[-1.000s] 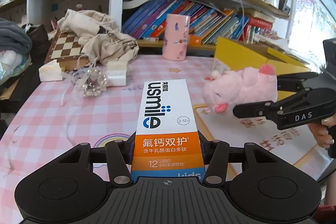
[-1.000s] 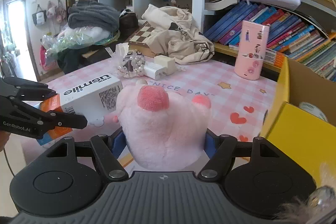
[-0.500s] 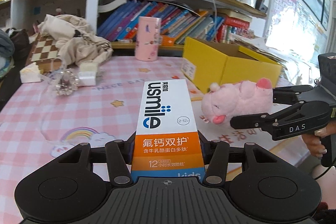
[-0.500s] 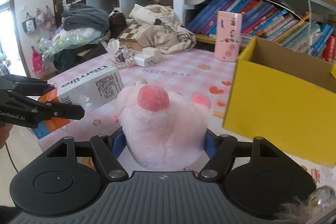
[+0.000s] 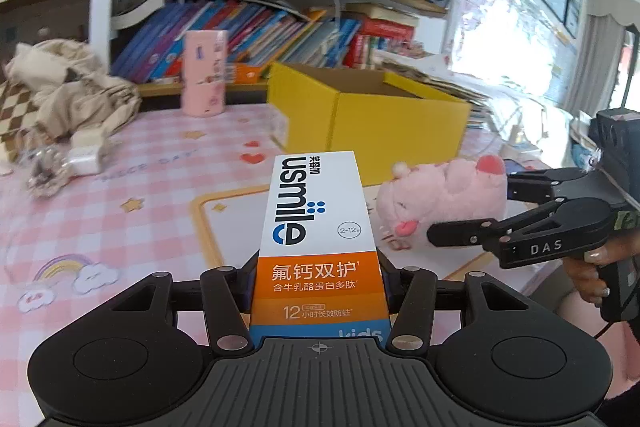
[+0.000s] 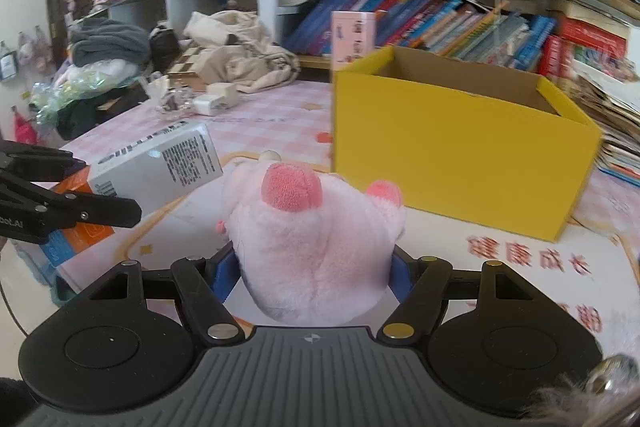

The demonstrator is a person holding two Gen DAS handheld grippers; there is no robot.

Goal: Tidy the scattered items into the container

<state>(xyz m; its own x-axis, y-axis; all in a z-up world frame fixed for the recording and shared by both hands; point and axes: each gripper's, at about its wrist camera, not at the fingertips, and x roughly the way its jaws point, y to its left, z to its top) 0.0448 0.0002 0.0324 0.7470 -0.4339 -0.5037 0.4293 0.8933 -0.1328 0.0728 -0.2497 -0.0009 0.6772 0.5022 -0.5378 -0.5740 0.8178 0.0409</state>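
My left gripper (image 5: pixel 318 279) is shut on a white, orange and blue usmile toothpaste box (image 5: pixel 318 223) and holds it above the table; the box also shows in the right wrist view (image 6: pixel 160 163). My right gripper (image 6: pixel 312 267) is shut on a pink plush pig (image 6: pixel 316 243), which also shows in the left wrist view (image 5: pixel 444 195). The open yellow cardboard box (image 5: pixel 396 119) stands ahead of both grippers, and in the right wrist view (image 6: pixel 452 147) it is just beyond the plush. Its inside is mostly hidden.
On the pink checked tablecloth (image 5: pixel 120 211) lie a white charger block (image 5: pixel 86 157), a clear crinkled wrapper (image 5: pixel 44 175) and a beige cloth bag (image 5: pixel 76 95) at the left. A pink carton (image 5: pixel 204 73) stands before the bookshelf (image 5: pixel 280 35).
Both grippers have swung right with their loads. The yellow box has come into fuller view and nearer. Both grips are unchanged.
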